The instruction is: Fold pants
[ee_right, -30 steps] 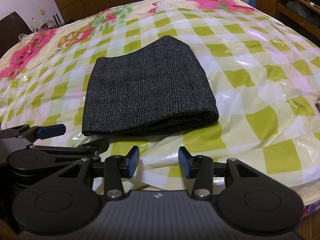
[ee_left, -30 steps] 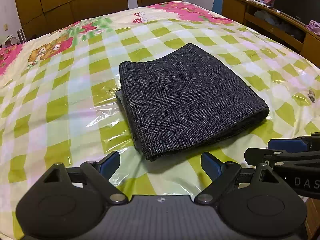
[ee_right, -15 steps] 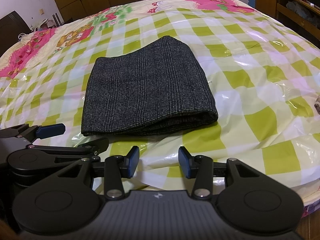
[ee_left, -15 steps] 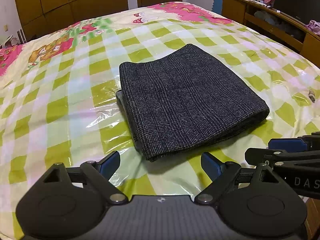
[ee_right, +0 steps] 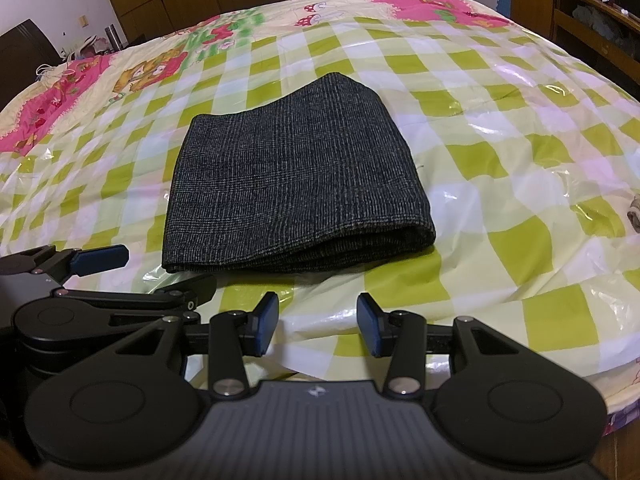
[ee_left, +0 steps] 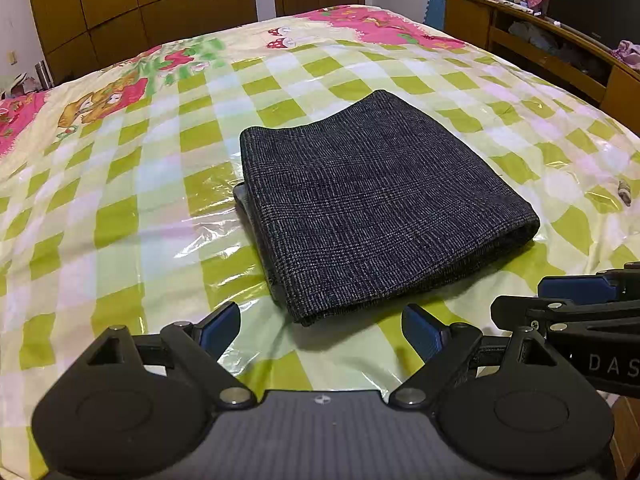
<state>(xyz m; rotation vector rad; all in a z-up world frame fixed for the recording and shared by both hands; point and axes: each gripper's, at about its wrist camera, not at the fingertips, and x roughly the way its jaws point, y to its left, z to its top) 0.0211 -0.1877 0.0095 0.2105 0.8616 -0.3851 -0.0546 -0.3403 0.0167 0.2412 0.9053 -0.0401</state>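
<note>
Dark grey checked pants [ee_left: 372, 204] [ee_right: 296, 184] lie folded into a thick rectangle on the bed, its rounded fold facing right. My left gripper [ee_left: 320, 330] hovers just short of the bundle's near corner, jaws wide open and empty. Its blue pads also show at the left of the right wrist view. My right gripper [ee_right: 318, 322] hangs over the bed's near edge below the bundle, jaws partly apart with nothing between them. Neither gripper touches the cloth.
The bed [ee_left: 120, 208] [ee_right: 540, 240] wears a green-and-white checked cover under glossy plastic. Wooden wardrobes [ee_left: 132, 8] stand behind it, a wooden shelf unit [ee_left: 552, 52] with clutter at the right. A small object [ee_right: 634, 216] lies near the bed's right edge.
</note>
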